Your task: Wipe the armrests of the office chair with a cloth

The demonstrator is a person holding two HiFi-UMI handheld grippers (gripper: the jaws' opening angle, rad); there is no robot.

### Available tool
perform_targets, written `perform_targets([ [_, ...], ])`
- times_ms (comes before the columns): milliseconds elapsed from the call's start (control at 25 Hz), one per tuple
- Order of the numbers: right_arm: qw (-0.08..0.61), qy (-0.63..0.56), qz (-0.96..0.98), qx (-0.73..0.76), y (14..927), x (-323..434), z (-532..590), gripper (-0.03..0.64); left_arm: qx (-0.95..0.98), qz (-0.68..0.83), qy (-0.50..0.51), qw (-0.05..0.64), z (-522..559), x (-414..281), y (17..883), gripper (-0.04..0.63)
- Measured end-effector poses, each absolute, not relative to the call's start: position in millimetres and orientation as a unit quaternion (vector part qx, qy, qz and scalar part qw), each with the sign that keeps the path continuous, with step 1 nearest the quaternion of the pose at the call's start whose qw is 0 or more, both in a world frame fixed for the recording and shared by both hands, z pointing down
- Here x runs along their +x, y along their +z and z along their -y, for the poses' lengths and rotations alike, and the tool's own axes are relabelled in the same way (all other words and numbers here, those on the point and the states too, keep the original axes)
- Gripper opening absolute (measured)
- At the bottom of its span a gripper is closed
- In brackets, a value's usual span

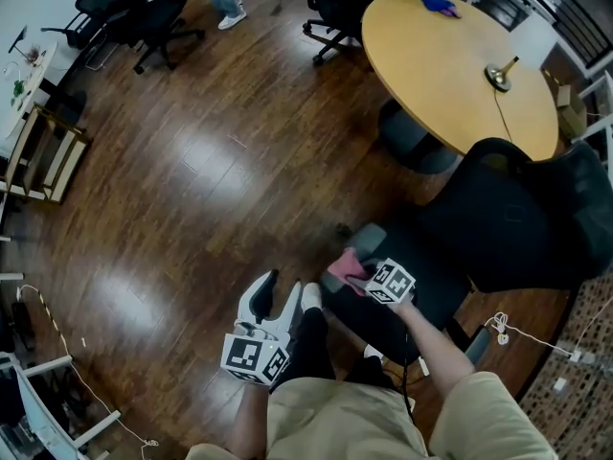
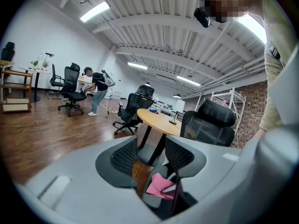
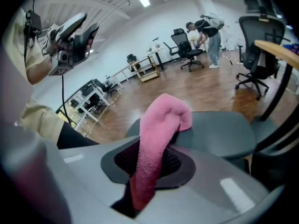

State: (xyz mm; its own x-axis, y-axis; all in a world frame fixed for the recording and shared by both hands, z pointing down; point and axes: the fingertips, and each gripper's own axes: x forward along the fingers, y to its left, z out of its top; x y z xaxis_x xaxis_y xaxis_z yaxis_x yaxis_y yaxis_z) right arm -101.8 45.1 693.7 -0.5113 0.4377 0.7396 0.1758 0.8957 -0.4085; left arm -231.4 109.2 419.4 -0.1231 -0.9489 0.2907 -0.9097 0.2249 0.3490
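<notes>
Bright overhead strip lights (image 2: 95, 11); glare patches on wood floor (image 1: 206, 151); fisheye edge distortion; near jaws blurred.

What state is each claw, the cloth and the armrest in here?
left claw, open and empty
right claw, shut on pink cloth
pink cloth, free end lying on armrest
armrest, grey pad partly under the cloth
</notes>
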Motion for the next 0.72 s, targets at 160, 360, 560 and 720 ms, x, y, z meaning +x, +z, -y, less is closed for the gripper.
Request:
perform_targets([
  [160,0.481,0.146,0.857,-0.114,692,-98,27,0.069,0.623,0.746,-0.041,0.231,-107,-231,420,0.175],
  [360,0.501,0.142,0.852,-0.043,688,-97,85,0.069,0.622,0.747,-0.040,0.231,-107,-235,420,0.175],
  [560,0.501,0.160,0.851,0.009,691,-96,113,0.071,0.618,0.751,-0.025,0.233,-111,-245,423,0.175],
  [720,0.501,0.172,0.846,0.057,689,-93,130,0.071,0.617,0.752,-0.021,0.230,-105,-248,423,0.175],
])
